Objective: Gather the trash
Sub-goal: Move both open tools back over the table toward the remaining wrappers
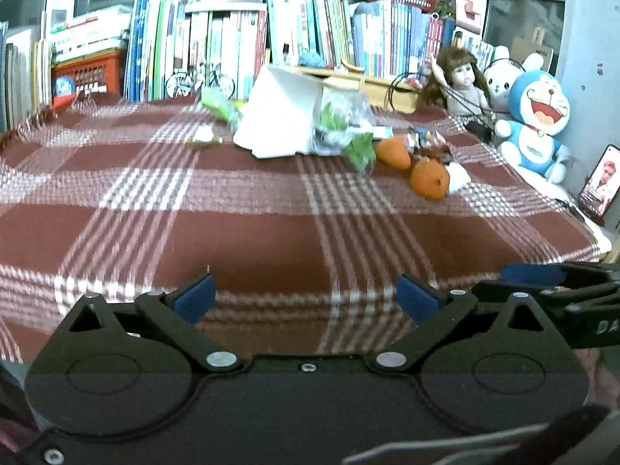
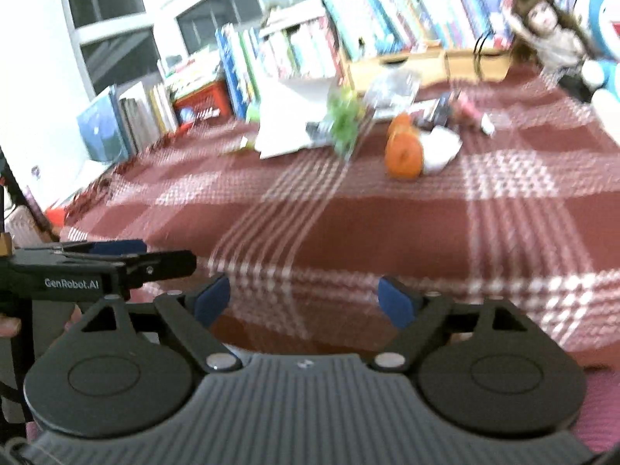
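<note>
A heap of trash lies at the far side of a red plaid tablecloth [image 1: 240,228]. It holds a tipped white paper bag [image 1: 279,116], clear and green plastic wrappers [image 1: 341,124], orange peels [image 1: 428,178], a crumpled white tissue [image 1: 459,176] and a small wrapper [image 1: 203,137]. The same heap shows blurred in the right wrist view: bag [image 2: 288,124], green wrapper [image 2: 345,124], orange peel [image 2: 403,155]. My left gripper [image 1: 306,298] is open over the near cloth, nothing between its fingers. My right gripper [image 2: 306,298] is open too, empty, well short of the heap.
Rows of books [image 1: 232,38] and red baskets [image 1: 89,73] line the back edge. A doll [image 1: 459,77], a white plush and a blue cat plush [image 1: 536,120] sit at the right, with a lit phone [image 1: 600,186] near the edge. A wooden organiser [image 1: 372,85] stands behind the heap.
</note>
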The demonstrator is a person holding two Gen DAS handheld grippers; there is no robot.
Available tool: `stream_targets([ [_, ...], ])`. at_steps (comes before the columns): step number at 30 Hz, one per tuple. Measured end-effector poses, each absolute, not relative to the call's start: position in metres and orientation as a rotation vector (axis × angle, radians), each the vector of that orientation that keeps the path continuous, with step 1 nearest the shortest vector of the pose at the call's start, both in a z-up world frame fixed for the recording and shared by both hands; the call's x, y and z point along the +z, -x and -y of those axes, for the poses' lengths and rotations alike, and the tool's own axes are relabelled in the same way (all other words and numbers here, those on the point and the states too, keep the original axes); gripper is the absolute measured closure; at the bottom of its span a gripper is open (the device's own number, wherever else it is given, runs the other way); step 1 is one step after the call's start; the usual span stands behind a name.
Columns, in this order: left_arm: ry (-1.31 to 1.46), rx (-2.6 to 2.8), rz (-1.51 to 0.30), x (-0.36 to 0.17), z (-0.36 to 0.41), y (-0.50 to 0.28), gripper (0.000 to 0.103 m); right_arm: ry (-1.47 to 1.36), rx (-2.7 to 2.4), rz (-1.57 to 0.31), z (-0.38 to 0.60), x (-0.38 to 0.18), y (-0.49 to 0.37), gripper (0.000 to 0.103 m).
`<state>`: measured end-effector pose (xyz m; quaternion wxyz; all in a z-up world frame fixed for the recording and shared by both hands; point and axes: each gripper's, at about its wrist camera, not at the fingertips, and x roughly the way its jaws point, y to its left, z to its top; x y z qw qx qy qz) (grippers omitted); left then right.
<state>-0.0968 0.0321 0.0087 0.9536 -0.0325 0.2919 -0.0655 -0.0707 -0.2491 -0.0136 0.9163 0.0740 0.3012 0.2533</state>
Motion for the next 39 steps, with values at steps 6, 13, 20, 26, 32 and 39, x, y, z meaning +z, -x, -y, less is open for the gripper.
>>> stream_targets([
  [6, 0.102, -0.138, -0.521, 0.022, -0.028, 0.079, 0.002, -0.127, 0.441, -0.513, 0.259, 0.001, 0.059, 0.009],
  [13, 0.139, -0.151, -0.470, 0.033, -0.024, 0.045, 0.001, -0.112, 0.334, -0.450, 0.270, 0.004, 0.036, 0.008],
  [20, 0.112, -0.180, -0.480, 0.036, -0.007, 0.009, 0.001, -0.081, 0.249, -0.478, 0.280, -0.001, 0.005, 0.008],
  [26, 0.072, -0.197, -0.493, 0.033, 0.012, -0.017, 0.001, -0.045, 0.255, -0.494, 0.277, -0.006, -0.012, 0.011],
  [32, 0.053, -0.100, -0.526, 0.023, 0.010, -0.051, 0.011, 0.003, 0.272, -0.482, 0.268, -0.005, -0.019, 0.020],
  [39, 0.126, -0.135, -0.554, 0.023, 0.006, -0.078, 0.031, -0.025, 0.180, -0.452, 0.275, -0.001, -0.026, 0.054],
])
